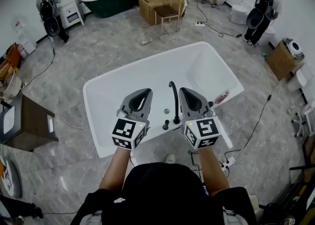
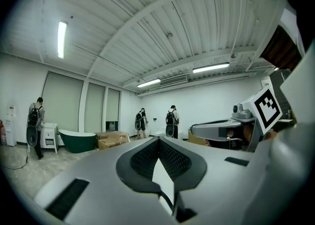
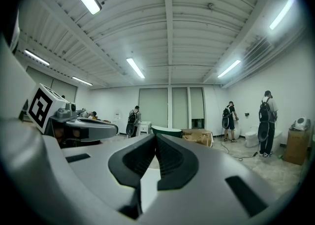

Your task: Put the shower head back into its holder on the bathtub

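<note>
- Two grippers show in the head view, side by side over the near rim of the white bathtub [image 1: 93,96]. The left gripper [image 1: 146,91] and right gripper [image 1: 183,91] both point away from the person.
- A black curved faucet [image 1: 173,102] rises between them from the near rim.
- A small pale, pinkish object [image 1: 222,96] lies at the tub's right side, just inside the rim. It is probably the shower head, though it is too small to be sure.
- Its long axis slants from near-left to far-right. Which end is the spray face cannot be told.
- Which of the dark fittings on the rim is the holder cannot be told.
- In the left gripper view, the left gripper [image 2: 158,139] has its jaws clenched tip to tip with nothing between them. A dark green tub [image 2: 76,139] stands far off to the left.
- In the right gripper view, the right gripper [image 3: 156,136] is likewise closed and empty, aimed level across the room. Neither gripper view shows the shower head.
- Handling, as a judgement: the head is likely rigid, smooth and slippery, and light, with any hose tugging at it. The narrow handle looks the best place to grip it, across its long axis.
</note>
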